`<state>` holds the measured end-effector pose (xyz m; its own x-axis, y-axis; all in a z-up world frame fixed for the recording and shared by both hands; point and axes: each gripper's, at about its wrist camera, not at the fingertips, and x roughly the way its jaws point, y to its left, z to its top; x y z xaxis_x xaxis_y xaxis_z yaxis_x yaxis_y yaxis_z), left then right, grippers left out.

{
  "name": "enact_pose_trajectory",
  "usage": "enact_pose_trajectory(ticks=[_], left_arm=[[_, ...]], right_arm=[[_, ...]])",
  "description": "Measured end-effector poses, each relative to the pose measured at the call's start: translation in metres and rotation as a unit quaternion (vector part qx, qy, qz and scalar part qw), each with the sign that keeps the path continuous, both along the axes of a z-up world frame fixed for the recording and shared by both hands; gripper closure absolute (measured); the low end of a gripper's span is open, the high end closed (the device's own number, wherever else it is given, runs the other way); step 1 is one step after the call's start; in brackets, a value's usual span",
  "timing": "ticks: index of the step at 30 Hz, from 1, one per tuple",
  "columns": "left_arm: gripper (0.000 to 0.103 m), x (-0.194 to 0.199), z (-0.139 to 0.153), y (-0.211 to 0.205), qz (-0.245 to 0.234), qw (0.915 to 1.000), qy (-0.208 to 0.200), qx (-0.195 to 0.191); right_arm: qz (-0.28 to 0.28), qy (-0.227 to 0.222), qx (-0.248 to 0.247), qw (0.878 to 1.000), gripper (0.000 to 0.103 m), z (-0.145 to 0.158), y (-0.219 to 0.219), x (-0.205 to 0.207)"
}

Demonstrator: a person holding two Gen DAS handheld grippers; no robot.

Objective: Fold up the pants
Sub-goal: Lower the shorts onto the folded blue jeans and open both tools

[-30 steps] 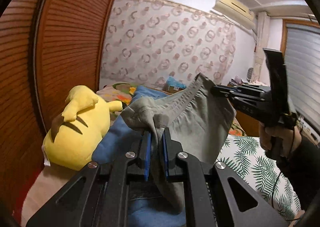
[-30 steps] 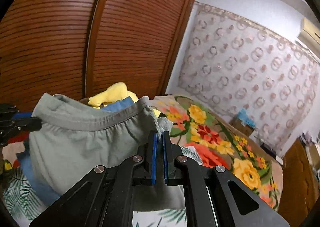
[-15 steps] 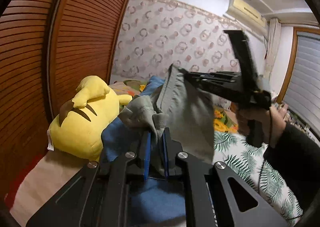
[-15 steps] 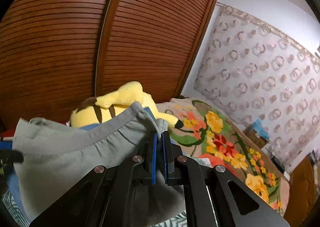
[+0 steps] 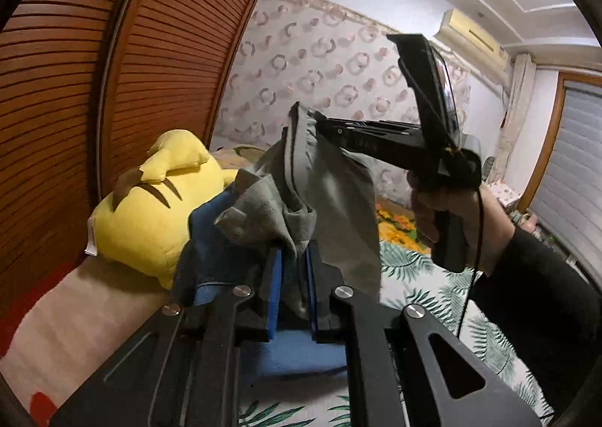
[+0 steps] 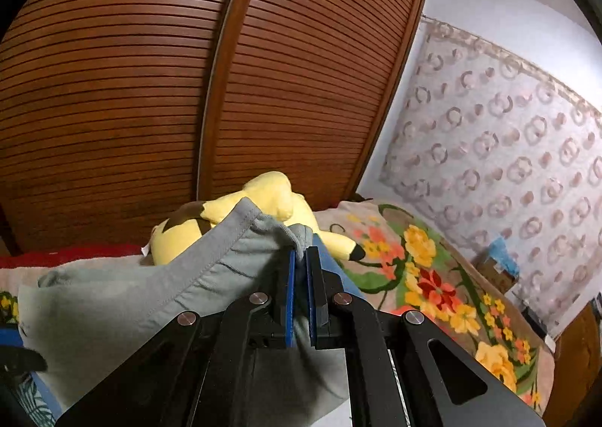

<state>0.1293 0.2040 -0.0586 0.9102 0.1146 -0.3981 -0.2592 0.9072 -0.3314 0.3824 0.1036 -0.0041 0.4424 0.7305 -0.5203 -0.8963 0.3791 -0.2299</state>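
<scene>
Grey pants (image 5: 331, 197) pinched in left gripper (image 5: 292, 287) and right gripper (image 6: 299, 291).

The pants (image 5: 331, 197) hang between both tools, above the bed (image 5: 425, 295), with the plush toy (image 5: 150, 208) behind them.

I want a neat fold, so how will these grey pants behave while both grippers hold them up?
The grey pants look floppy: cloth sags and bunches between the left gripper and right gripper. They seem light, hanging from small pinches. The elastic waistband will probably gather, not lie straight.
</scene>
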Motion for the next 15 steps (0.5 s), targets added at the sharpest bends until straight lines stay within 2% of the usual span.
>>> enact_pose_trajectory(ticks=[2,5,7,9,11,13,15], left_arm=[[0.091,0.001,-0.001,0.003,0.0,0.9999,0.01,0.0],[0.083,0.002,-0.002,0.006,-0.001,0.9998,0.019,0.0],[0.068,0.001,-0.003,0.007,-0.002,0.9997,0.023,0.0],[0.054,-0.002,-0.003,0.008,0.0,0.9998,0.019,0.001],[0.053,-0.004,-0.002,0.008,0.005,0.9998,0.019,0.008],[0.051,-0.004,-0.001,0.008,0.006,0.9996,0.022,0.015],[0.05,-0.003,-0.001,0.008,0.009,0.9993,0.028,0.022]], right_arm=[[0.002,0.005,-0.006,1.0,0.098,-0.003,-0.001,0.0],[-0.008,0.009,-0.01,1.0,0.098,-0.005,-0.004,0.004],[-0.004,0.039,-0.016,0.999,0.097,-0.006,-0.007,0.008],[-0.011,0.042,-0.02,0.999,0.093,-0.002,-0.009,0.009],[-0.016,0.039,-0.02,0.999,0.09,0.003,-0.017,0.008],[-0.02,0.042,-0.016,0.999,0.083,0.008,-0.023,0.007],[-0.019,0.052,-0.012,0.998,0.082,0.011,-0.03,0.007]])
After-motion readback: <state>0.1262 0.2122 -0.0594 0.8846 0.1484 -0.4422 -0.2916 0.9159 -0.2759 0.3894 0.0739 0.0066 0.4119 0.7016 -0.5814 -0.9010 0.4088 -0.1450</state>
